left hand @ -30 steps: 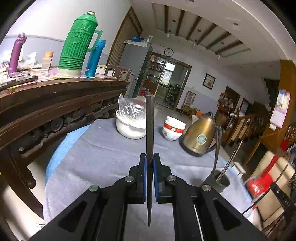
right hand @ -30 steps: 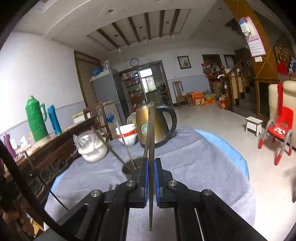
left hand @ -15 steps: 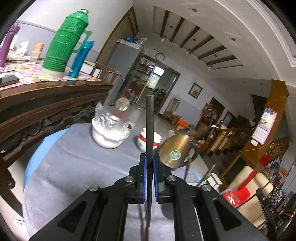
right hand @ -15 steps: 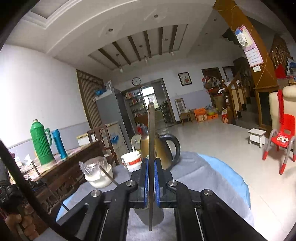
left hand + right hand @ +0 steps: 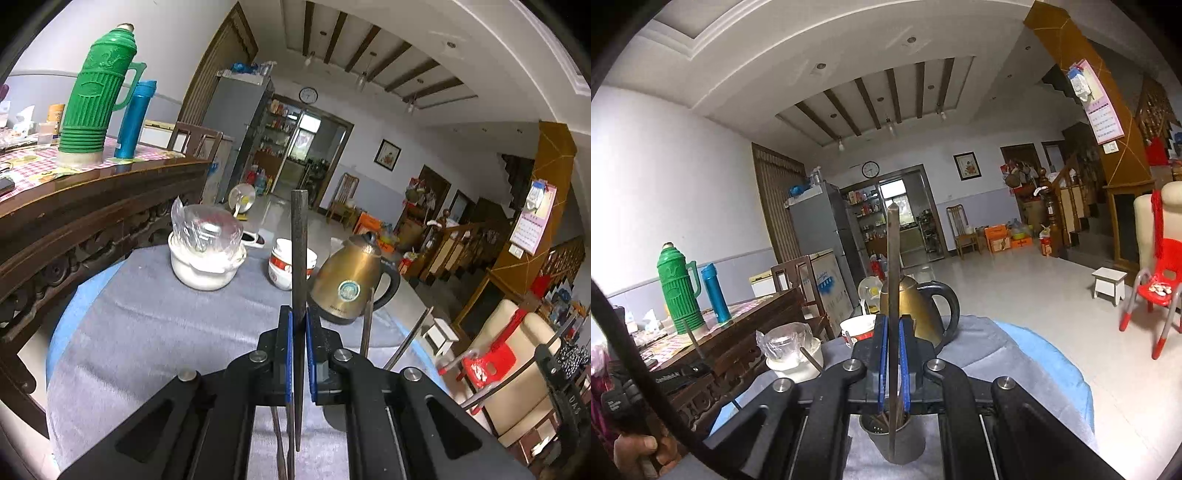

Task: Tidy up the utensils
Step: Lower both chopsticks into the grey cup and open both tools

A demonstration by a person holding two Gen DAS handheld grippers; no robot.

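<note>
Round table (image 5: 147, 332), grey cloth: kettle (image 5: 347, 280), bowls (image 5: 286, 264), covered pot (image 5: 205, 258), utensil holder (image 5: 897, 439)

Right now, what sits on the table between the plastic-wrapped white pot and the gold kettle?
In the left wrist view, a red-and-white bowl stack stands between the wrapped white pot and the gold kettle, partly hidden behind the chopstick in the left gripper.

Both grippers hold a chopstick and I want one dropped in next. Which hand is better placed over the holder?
Right. The right gripper has its chopstick tip over the holder; the left gripper shows no holder below.
</note>
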